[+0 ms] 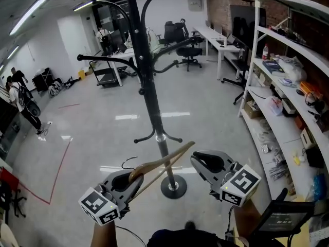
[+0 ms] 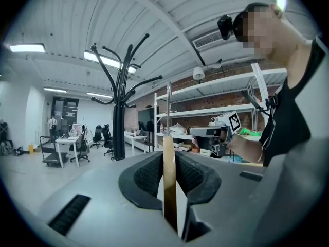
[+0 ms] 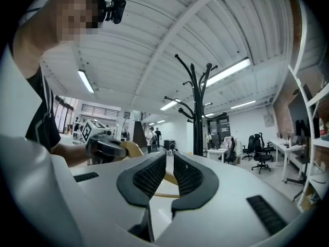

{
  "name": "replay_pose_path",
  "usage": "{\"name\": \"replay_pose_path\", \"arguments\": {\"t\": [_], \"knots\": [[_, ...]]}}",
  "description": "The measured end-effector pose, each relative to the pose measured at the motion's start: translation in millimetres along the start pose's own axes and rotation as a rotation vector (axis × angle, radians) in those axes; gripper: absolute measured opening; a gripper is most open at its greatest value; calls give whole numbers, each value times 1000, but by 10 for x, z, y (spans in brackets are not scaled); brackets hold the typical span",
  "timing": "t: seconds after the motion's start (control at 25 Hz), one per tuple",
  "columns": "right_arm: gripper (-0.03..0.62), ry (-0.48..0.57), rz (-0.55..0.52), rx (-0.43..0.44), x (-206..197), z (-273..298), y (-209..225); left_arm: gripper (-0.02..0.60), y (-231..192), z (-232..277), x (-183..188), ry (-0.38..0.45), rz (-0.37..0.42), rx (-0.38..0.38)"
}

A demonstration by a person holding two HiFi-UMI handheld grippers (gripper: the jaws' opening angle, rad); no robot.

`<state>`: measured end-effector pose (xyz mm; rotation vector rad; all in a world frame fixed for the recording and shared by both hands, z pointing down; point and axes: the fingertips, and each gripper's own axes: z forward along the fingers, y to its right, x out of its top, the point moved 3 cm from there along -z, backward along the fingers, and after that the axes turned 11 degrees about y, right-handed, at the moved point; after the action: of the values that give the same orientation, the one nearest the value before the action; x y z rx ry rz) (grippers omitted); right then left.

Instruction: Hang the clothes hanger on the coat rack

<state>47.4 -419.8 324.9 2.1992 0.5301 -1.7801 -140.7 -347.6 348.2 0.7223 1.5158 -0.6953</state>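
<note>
Hanging is still to do: the left gripper [image 1: 127,178] clamps the light wooden clothes hanger [image 1: 165,163] in its fingers, apart from the black metal coat rack [image 1: 148,89] (the right gripper [image 1: 207,162] has its fingers slightly parted, empty).

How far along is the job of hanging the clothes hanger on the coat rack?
Done: the left gripper is shut on the wooden hanger. In hand: it is held in front of the black coat rack; the right gripper is empty, jaws slightly apart. Left: hooking it over a rack arm.

1x hanger [image 1: 165,163] – 1x coat rack [image 1: 148,86]
</note>
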Motion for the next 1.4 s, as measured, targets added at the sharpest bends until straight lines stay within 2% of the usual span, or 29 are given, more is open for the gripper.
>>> {"name": "replay_pose_path", "arguments": {"t": [0.2,0.52,0.76,1.0,1.2,1.4], "knots": [[77,-10,-53,74,94,335,222,52,-304,353,140,-15,16,-72],[97,5,-191,127,377,878,421,52,-726,693,527,18,82,-223],[97,-13,-241,172,449,1223,518,52,-1105,981,645,4,50,-310],[97,-39,-240,183,322,1447,622,52,-1360,1232,622,-32,66,-370],[97,-33,-259,116,278,1580,805,52,-1514,1503,623,-34,63,-419],[97,-55,-249,116,201,1620,864,52,-1593,1673,583,-45,66,-444]]}}
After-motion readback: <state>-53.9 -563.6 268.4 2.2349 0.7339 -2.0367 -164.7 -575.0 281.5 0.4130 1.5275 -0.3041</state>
